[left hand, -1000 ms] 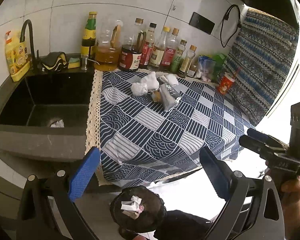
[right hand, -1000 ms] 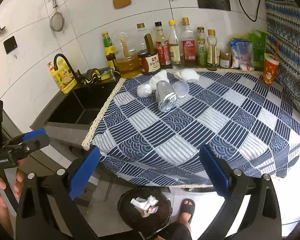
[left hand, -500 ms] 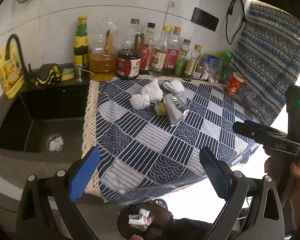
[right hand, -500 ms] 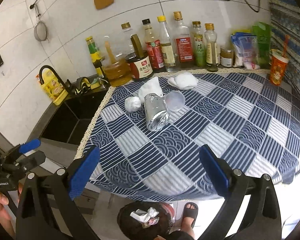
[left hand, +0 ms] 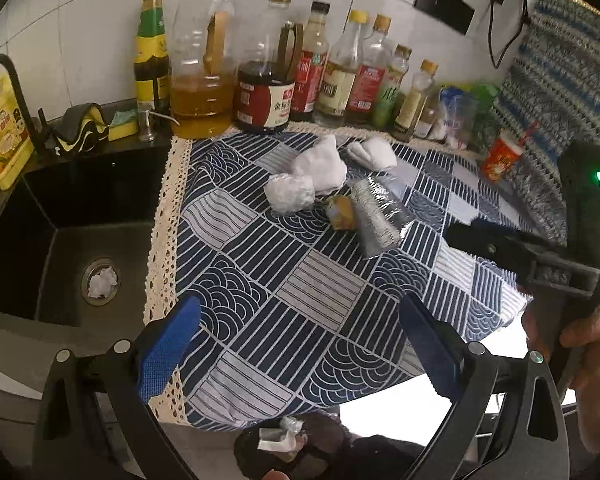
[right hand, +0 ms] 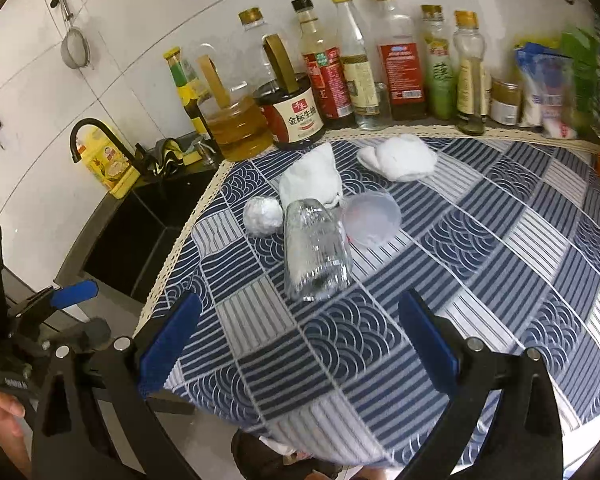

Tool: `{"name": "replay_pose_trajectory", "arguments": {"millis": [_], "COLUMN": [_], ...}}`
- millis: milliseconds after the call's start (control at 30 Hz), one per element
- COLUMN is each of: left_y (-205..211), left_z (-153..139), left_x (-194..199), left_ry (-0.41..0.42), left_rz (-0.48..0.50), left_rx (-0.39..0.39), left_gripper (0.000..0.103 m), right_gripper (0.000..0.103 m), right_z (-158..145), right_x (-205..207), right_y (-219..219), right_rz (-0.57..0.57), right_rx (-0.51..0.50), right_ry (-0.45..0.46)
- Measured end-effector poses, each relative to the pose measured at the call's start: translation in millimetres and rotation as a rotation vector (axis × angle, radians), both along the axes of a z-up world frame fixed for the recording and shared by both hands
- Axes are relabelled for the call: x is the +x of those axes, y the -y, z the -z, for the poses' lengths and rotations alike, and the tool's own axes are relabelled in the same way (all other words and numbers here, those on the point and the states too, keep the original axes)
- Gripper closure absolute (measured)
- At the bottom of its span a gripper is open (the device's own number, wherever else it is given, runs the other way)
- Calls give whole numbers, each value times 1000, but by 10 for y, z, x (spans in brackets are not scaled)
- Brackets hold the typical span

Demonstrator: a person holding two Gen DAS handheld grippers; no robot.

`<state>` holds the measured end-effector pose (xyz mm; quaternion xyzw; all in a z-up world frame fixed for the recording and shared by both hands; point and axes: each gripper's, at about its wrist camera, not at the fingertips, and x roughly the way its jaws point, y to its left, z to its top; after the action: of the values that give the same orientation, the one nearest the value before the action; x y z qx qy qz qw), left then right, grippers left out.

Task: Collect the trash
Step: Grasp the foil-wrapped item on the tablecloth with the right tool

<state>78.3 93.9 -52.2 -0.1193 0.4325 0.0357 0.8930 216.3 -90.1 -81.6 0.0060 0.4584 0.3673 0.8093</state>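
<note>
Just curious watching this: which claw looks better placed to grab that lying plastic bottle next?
Probably the right claw: it is open, with the bottle lying straight ahead. The left claw, also open, sees the bottle farther off, toward the right.

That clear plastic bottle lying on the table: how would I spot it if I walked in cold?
Find the blue-and-white patterned tablecloth beside the black sink. In the clump of litter near the condiment row, the bottle lies on its side, base toward the front edge. Its neighbours are white wads and a small clear cup; it alone is long and transparent.
</note>
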Motion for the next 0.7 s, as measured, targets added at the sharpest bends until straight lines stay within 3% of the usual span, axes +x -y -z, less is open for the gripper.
{"name": "replay_pose_trajectory", "arguments": {"millis": [200, 500, 700], "left_y": [-43, -65, -133], "left_z": [121, 237, 296], "left_x": [137, 306, 388], "left_ry": [-41, -85, -104], "left_rz": [-25, -37, -52], "left_rx": [-19, -18, -17], "left_gripper": [7, 7, 7], "right_gripper": [5, 20, 44], "right_z": [253, 537, 642], "right_x": [323, 620, 679], "right_y": [-178, -306, -367], "right_rz": [-9, -11, -40], "right_rx": [2, 3, 21], "right_ry": [-69, -165, -223]}}
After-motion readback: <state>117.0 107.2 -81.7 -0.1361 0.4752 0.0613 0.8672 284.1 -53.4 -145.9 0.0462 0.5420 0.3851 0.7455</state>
